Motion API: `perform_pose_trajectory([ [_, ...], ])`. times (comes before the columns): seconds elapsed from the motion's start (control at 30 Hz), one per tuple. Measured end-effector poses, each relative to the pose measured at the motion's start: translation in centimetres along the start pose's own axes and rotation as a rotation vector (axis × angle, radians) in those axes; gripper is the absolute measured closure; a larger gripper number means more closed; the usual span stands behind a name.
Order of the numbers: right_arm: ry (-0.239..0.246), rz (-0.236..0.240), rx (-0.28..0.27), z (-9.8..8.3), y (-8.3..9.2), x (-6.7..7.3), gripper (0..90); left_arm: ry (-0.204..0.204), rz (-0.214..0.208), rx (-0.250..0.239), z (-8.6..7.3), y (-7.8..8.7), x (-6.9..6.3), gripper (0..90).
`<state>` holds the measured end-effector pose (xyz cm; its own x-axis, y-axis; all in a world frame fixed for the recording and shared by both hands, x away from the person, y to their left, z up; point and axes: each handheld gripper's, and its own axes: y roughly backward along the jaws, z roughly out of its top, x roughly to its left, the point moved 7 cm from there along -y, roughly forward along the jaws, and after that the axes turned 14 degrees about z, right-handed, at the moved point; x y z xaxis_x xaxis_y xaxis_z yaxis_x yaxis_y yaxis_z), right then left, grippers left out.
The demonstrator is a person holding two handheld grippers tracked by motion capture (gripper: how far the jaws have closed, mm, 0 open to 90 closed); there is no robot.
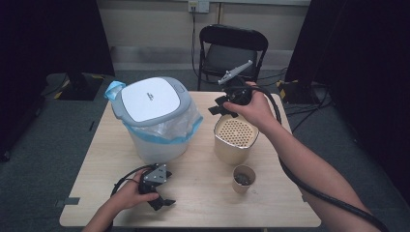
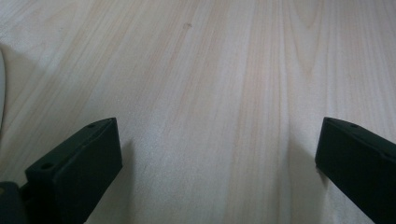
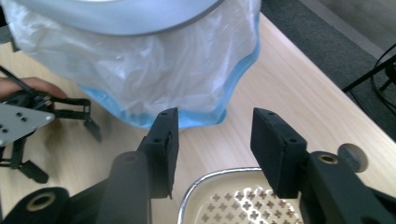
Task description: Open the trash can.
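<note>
High view looks down on the table [image 1: 203,203]; both gripper views hug it.

The cream-coloured, rounded-square container with a perforated insert on top [image 1: 235,137] stands upright on the pale wooden bench [image 1: 203,203], directly beneath the right tool [image 1: 221,107] — its metal-edged rim and pattern of small cross-shaped holes lie just below the tool's jaws in the right gripper view [image 3: 243,198]. Nothing sits between those jaws; they hang above the container's far edge, apart from it. The container is well apart from the left tool [image 1: 162,202] — across the bench, near its front edge.
</note>
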<state>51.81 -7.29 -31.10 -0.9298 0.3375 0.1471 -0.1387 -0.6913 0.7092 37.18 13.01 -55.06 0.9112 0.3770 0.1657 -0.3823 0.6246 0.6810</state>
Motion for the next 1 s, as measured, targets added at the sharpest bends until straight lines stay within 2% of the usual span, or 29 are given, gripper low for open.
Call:
perform_pose_trajectory([
  [0.33, 0.004, -0.025, 0.022, 2.2, -0.7, -1.7, 58.0, 0.008, -0.012, 0.011, 0.0, 0.0, -0.1, 0.0],
  [1.0, 0.03, -0.044, 0.008, 7.1, -1.7, -3.0, 65.5, 0.012, -0.014, -0.008, 0.0, -0.1, -0.2, 0.0],
])
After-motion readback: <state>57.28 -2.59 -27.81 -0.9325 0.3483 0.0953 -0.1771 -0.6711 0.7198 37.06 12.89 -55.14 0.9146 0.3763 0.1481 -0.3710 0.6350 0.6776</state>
